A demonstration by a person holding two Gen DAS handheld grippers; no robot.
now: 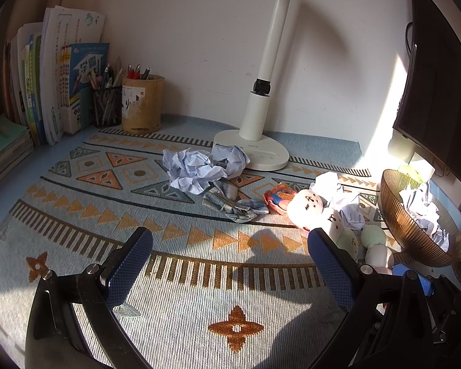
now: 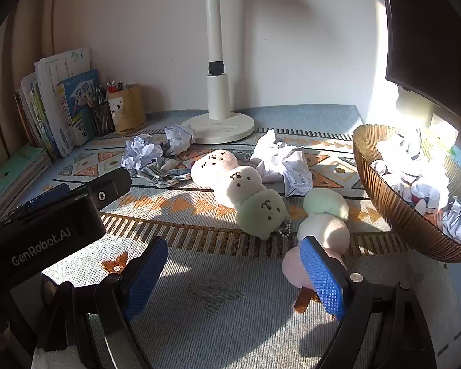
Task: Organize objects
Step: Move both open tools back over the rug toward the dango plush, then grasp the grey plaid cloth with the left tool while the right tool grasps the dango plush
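Both hand-held grippers hover low over a worktop covered by a patterned woven mat (image 1: 107,230). The left hand-held gripper (image 1: 230,264) has its blue pads spread wide with nothing between them, only bare mat. The right hand-held gripper (image 2: 233,273) is likewise spread wide and grips nothing; its right pad sits just in front of a plush skewer of pastel balls (image 2: 322,224), which lies on the mat near the brown ribbed bowl (image 2: 381,196). A second plush skewer with little faces (image 2: 239,184) lies diagonally in the middle of the mat. The bowl stands at the right edge of the worktop and holds several crumpled paper balls (image 2: 411,169). More crumpled paper (image 2: 279,160) lies loose on the mat just behind the plush toys, and two bluish paper wads (image 1: 199,166) rest against the base of a white desk lamp (image 1: 255,150). A folded checked cloth (image 1: 230,203) lies in front of those wads, with a small orange item (image 1: 279,198) beside it. In the back left corner, books (image 1: 61,86) stand against the wall next to a mesh pen cup (image 1: 107,107) and a wooden pen holder (image 1: 143,104). A dark monitor (image 1: 436,92) hangs at the right.
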